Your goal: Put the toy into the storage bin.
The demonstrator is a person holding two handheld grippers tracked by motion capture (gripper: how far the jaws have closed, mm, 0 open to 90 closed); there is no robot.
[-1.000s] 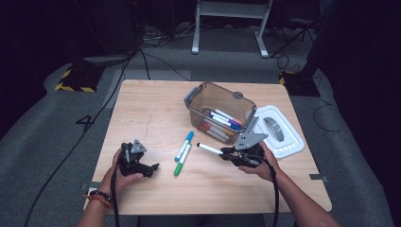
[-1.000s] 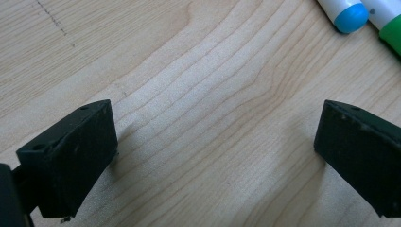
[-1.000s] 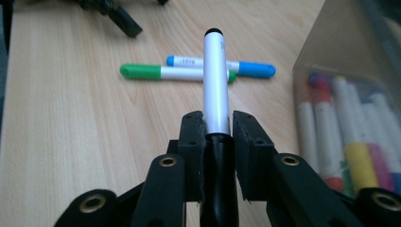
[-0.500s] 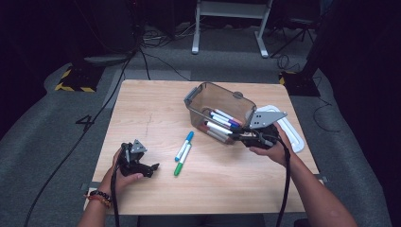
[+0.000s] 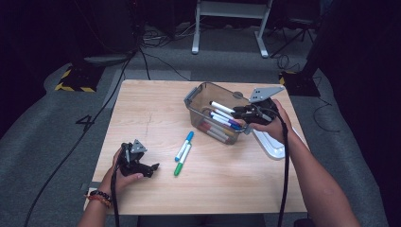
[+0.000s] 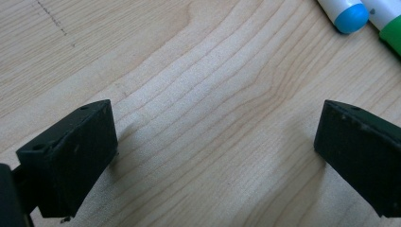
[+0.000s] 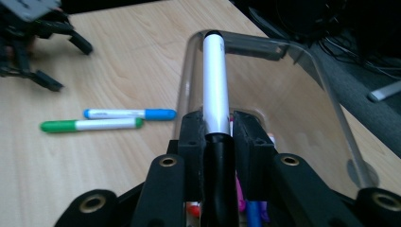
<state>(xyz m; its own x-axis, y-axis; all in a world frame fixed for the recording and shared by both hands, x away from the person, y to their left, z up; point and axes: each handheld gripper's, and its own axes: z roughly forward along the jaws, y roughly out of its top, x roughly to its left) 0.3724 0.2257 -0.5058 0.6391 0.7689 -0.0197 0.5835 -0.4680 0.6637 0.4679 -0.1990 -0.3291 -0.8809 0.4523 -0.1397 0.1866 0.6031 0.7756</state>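
my right gripper (image 5: 239, 112) was clamped on a white marker with a black cap (image 7: 215, 92), its jaws pressed against both sides of the barrel near the cap end. i held that marker level above the clear plastic bin with grey handles (image 5: 196, 101), its far tip out over the bin's middle, where several other markers lay in a heap. i judged this the dropping-in step: the marker was carried and in place, not yet let go. next i would need to tip or lower it a little so it fell flat among the others, then part the jaws. my left gripper (image 5: 150, 168) rested on the pale wooden table (image 5: 146, 109), its jaws apart with nothing between them. a blue-capped marker (image 5: 184, 145) and a green marker (image 5: 182, 160) lay side by side on the table, between my left gripper and the bin, waiting.
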